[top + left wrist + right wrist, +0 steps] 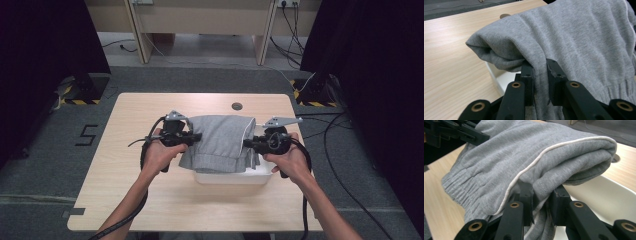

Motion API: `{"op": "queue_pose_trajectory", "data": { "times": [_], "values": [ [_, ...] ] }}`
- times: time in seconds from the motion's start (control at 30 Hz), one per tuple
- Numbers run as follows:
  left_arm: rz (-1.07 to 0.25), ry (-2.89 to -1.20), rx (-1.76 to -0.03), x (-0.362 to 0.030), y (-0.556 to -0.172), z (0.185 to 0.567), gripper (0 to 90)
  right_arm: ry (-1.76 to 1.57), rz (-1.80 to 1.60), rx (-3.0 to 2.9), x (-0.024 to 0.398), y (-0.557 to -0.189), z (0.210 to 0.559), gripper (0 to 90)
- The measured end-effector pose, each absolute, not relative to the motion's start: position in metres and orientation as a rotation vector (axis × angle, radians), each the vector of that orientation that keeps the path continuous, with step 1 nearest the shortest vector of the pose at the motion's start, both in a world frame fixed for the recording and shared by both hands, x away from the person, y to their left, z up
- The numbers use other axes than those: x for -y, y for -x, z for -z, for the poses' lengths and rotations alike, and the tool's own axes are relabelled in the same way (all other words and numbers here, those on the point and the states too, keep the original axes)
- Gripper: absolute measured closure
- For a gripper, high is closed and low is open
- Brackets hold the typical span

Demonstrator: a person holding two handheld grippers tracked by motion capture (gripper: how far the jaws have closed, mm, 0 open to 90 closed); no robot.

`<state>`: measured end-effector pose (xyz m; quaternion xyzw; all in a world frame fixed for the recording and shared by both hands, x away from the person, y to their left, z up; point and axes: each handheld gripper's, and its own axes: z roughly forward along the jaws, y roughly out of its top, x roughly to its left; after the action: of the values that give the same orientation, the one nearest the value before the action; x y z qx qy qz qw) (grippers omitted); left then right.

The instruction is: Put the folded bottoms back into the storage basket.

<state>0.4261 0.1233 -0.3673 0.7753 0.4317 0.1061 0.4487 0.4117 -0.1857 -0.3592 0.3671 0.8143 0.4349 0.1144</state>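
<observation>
Above the white bin, folded grey garment hangs pinched between left gripper and right gripper; uneven lowering may unfold it or drape it over the rim.

Grey garment: soft matt knit cloth (ribbed at the cuff, white piping). Table: smooth pale wood-grain. Tub: smooth white plastic. Gripper arms: matt black.

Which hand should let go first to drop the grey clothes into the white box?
Probably neither alone. The left gripper and right gripper each pinch a side of the folded grey clothes, right above the white box.
</observation>
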Motion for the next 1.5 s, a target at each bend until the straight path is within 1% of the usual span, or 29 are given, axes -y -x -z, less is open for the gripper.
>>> {"op": "queue_pose_trajectory", "data": {
  "times": [0.4, 0.5, 0.83, 1.27, 1.4, 1.47, 1.5],
  "values": [
    [-0.193, -1.962, -1.089, -0.094, -0.443, 0.394, 77.0, -1.170, -1.210, -2.403, 0.214, -0.426, 0.386, 75.0],
    [-0.195, -1.979, -1.095, -0.090, -0.446, 0.399, 77.0, -1.193, -1.200, -2.413, 0.218, -0.430, 0.394, 75.0],
    [-0.175, -2.012, -1.124, -0.083, -0.453, 0.416, 76.8, -1.236, -1.134, -2.443, 0.218, -0.439, 0.414, 74.9],
    [-0.192, -2.082, -1.145, -0.079, -0.458, 0.431, 76.0, -1.270, -1.067, -2.486, 0.210, -0.446, 0.431, 74.3],
    [-0.198, -2.107, -1.147, -0.079, -0.457, 0.435, 75.0, -1.269, -1.027, -2.491, 0.207, -0.447, 0.433, 71.6],
    [-0.202, -2.114, -1.150, -0.079, -0.456, 0.436, 72.9, -1.277, -1.004, -2.502, 0.206, -0.447, 0.435, 68.7],
    [-0.202, -2.120, -1.146, -0.079, -0.455, 0.436, 72.6, -1.279, -0.998, -2.497, 0.204, -0.447, 0.435, 65.2]
  ]
}}
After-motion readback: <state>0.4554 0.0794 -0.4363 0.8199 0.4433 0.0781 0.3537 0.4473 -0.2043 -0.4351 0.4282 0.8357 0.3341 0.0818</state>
